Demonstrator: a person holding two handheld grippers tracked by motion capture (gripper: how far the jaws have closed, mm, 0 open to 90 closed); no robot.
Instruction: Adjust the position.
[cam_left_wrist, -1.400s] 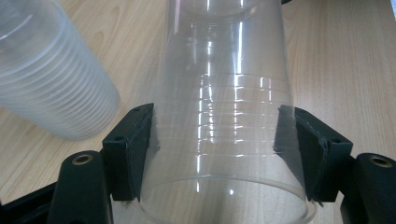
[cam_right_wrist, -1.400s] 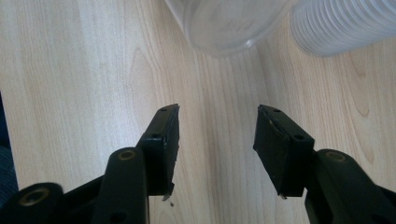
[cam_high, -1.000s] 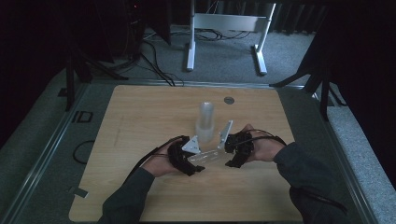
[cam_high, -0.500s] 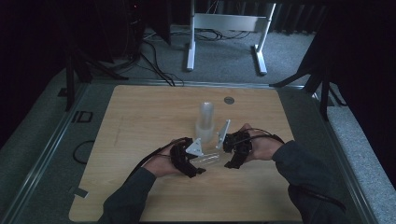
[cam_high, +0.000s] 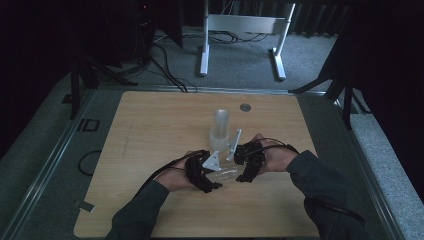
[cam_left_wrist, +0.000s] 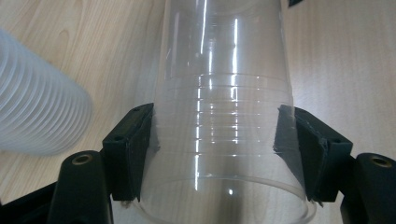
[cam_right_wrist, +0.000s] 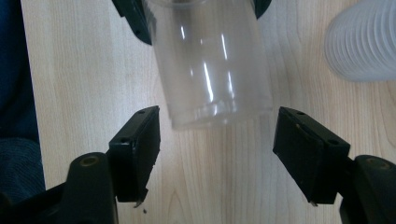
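A single clear plastic cup (cam_left_wrist: 219, 70) lies on its side between the jaws of my left gripper (cam_left_wrist: 219, 135), which is shut on the cup's ribbed rim end. In the high view this cup (cam_high: 226, 174) hangs just above the wooden table (cam_high: 150, 130), between my left gripper (cam_high: 204, 173) and my right gripper (cam_high: 245, 167). My right gripper (cam_right_wrist: 217, 140) stands open, and the cup's base (cam_right_wrist: 212, 65) sits just beyond its fingertips, touching neither jaw. A stack of translucent cups (cam_high: 220, 127) stands upright just behind both hands, and this stack (cam_right_wrist: 364, 42) also shows at the right gripper view's upper right.
The stack of cups (cam_left_wrist: 37, 112) is close beside the held cup. A small metal disc (cam_high: 244, 107) lies near the table's far edge. A white metal stand (cam_high: 240, 25) and cables are on the floor beyond. A black cable (cam_high: 90, 161) loops off the left side.
Both hands have drifted slightly toward the near edge with the cup between them. The left grip on the cup is unchanged.
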